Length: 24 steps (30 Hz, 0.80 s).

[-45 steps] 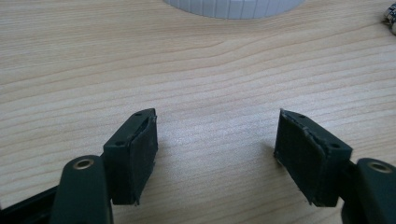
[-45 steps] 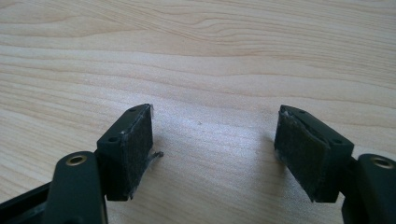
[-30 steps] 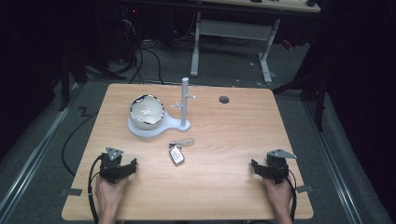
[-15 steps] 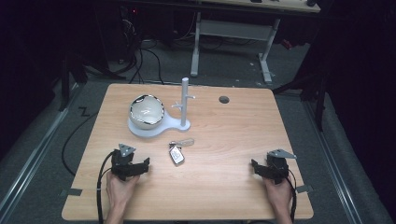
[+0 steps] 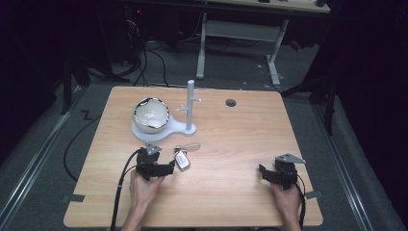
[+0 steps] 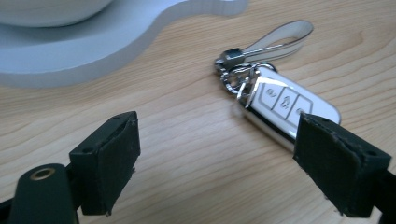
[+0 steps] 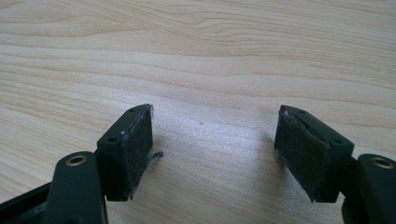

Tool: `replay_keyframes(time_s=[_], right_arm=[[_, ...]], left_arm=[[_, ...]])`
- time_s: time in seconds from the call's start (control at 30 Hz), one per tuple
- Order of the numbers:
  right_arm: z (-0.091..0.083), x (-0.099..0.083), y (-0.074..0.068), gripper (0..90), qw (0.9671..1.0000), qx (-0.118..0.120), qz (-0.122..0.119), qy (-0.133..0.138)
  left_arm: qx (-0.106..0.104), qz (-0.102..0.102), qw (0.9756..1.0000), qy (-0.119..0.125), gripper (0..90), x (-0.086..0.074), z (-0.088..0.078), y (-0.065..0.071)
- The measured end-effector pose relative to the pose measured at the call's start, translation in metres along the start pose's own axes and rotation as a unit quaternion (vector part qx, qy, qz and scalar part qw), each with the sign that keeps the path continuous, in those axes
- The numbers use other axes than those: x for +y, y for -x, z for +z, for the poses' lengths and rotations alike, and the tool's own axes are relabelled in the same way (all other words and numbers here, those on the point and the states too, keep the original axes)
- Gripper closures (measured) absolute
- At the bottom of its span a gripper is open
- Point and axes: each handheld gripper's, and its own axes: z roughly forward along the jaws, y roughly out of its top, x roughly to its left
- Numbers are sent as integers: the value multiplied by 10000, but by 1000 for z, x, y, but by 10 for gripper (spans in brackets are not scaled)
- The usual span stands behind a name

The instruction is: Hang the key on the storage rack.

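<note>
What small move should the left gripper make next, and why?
Probably ease the left gripper forward and a little toward the key fob, then close. Its jaws have just been opening and stand wide with only bare table between them; the fob lies just ahead, behind one pad.

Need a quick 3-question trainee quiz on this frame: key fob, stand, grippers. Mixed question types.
1. True or false: the left gripper is shut on the white car key fob with a metal ring and pale strap.
2. Which sits on the white flat-based stand with an upright peg post: A) a shiny round bowl, B) a mug, C) a book?
3. What lies between the right gripper's fingers?

Key: 1. False; its jaws have just been opening, fob untouched. 2. A. 3. Nothing but the bare light wooden table.
</note>
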Motion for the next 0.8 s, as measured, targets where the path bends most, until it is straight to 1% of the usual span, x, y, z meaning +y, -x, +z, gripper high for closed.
replay_keyframes(time_s=[0.1, 0.2, 0.27, 0.37, 0.47, 0.53, 0.6, 0.67, 0.77, 0.8], right_arm=[[0, 0, 0, 279, 10000, 4, -1, -3], [0, 0, 0, 279, 10000, 7, -8, -1], [0, 0, 0, 279, 10000, 7, -8, -2], [0, 0, 0, 279, 10000, 8, -9, -2], [0, 0, 0, 279, 10000, 10, -9, -1], [0, 0, 0, 279, 10000, 15, -22, 2], [1, 1, 0, 280, 10000, 33, -21, 0], [1, 1, 0, 280, 10000, 35, -37, -11], [1, 1, -1, 280, 10000, 37, -46, -6], [1, 1, -1, 280, 10000, 39, -42, -7]], left_arm=[[-77, 10, 10000, -13, 148, 6, 8, 10], [-120, -16, 9999, -51, 149, 11, 15, 15], [-168, -79, 9998, -28, 151, 13, 20, 18], [-91, -72, 9999, -100, 152, 14, 26, 22], [-43, -102, 9998, -180, 151, 14, 31, 23], [-35, -137, 9998, -158, 152, 16, 32, 22], [-28, -168, 9996, -213, 147, 17, 35, 19], [-36, -166, 9996, -227, 128, 17, 35, 19], [-13, -80, 9997, -227, 152, 17, 33, 21], [-13, -80, 9997, -227, 153, 17, 33, 21]])
